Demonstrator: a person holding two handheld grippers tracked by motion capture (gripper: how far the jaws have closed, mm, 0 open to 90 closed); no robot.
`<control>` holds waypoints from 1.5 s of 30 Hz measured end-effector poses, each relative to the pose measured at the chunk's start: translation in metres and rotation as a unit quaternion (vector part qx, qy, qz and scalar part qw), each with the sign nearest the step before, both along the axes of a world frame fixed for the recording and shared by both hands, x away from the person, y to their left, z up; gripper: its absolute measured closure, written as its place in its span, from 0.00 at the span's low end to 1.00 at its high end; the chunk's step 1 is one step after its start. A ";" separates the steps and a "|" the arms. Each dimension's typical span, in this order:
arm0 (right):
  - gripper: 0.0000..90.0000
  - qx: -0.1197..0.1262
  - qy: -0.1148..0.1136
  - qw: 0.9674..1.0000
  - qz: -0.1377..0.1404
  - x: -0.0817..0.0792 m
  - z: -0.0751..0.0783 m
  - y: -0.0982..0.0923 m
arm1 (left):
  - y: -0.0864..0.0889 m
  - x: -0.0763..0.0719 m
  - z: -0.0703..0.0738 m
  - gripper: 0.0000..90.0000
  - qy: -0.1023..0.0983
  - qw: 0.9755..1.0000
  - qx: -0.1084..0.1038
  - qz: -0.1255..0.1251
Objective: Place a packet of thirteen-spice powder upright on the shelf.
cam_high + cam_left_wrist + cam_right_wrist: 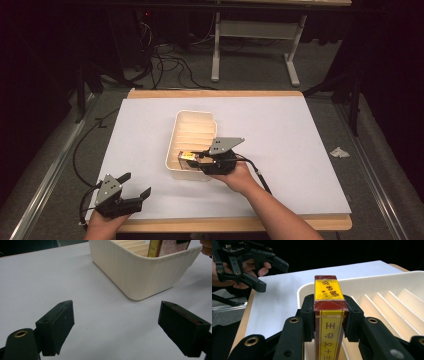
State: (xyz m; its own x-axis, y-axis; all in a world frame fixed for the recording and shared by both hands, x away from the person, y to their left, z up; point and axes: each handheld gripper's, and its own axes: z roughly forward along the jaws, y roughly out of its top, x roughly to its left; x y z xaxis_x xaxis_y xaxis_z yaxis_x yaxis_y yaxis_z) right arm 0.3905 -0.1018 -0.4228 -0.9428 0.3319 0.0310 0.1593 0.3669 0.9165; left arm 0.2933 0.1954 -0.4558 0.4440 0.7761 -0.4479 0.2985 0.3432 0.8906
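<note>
A white sheet [280, 150] covers a wooden table [215, 93] in a dim room, with cables [170, 65] trailing over grey floor before a white frame's legs [292, 67]. The right gripper [196, 157] clamps a red-and-yellow box [329, 315] over the near end of a cream slotted tray [195, 131]. The left gripper [136, 185] rests near the table's front left corner, jaws wide apart and holding nothing.

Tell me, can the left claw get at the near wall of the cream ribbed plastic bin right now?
Probably yes: the left claw is open, with bare white table between it and the cream ribbed plastic bin.
</note>
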 end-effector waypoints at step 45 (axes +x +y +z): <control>0.53 0.007 -0.006 1.000 -0.017 -0.003 0.000 -0.006 | -0.001 0.000 0.000 0.16 0.001 1.000 0.000 0.001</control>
State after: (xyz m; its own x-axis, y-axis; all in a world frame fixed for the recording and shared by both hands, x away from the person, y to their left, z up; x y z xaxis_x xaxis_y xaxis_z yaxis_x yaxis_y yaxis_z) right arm 0.3878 -0.1078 -0.4229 -0.9312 0.3637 0.0239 0.1598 0.3484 0.9236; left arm 0.2931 0.1948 -0.4560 0.4425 0.7769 -0.4478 0.2991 0.3429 0.8905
